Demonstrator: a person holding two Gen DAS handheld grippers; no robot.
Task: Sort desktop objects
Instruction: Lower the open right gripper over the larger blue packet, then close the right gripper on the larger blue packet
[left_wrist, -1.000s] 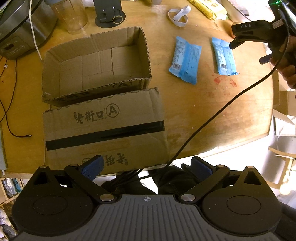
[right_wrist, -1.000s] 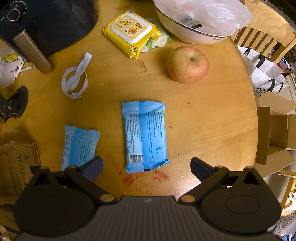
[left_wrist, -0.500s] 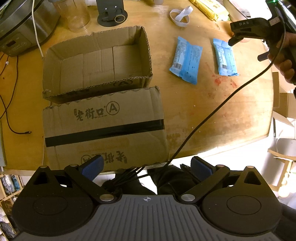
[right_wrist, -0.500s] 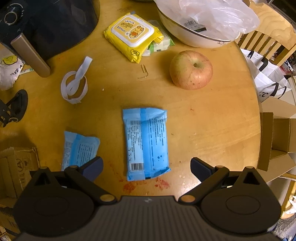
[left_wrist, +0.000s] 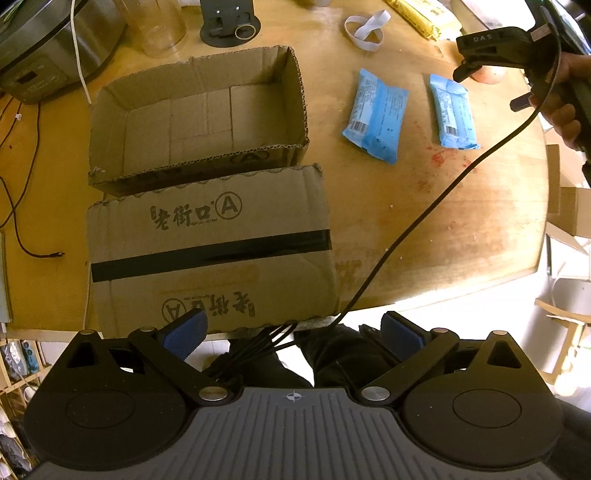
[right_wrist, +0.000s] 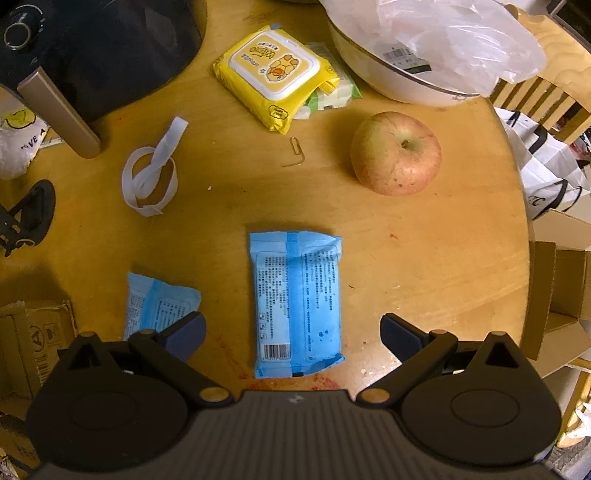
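A round wooden surface (right_wrist: 443, 258) spreads out before me, marked with red smears near its edge. Two blue packets (right_wrist: 297, 302) (right_wrist: 157, 304) lie flat side by side, an apple (right_wrist: 396, 153) beyond them. A yellow wipes pack (right_wrist: 275, 75), a white looped strap (right_wrist: 151, 171), a paper clip (right_wrist: 295, 146) and an open cardboard box (left_wrist: 199, 118) also rest on it.

Two blue packets (right_wrist: 297, 301) (right_wrist: 155, 308), one apple (right_wrist: 396, 153), one yellow wipes pack (right_wrist: 275, 75), one open cardboard box (left_wrist: 195, 122), one white strap loop (right_wrist: 151, 173), one paperclip (right_wrist: 297, 149).
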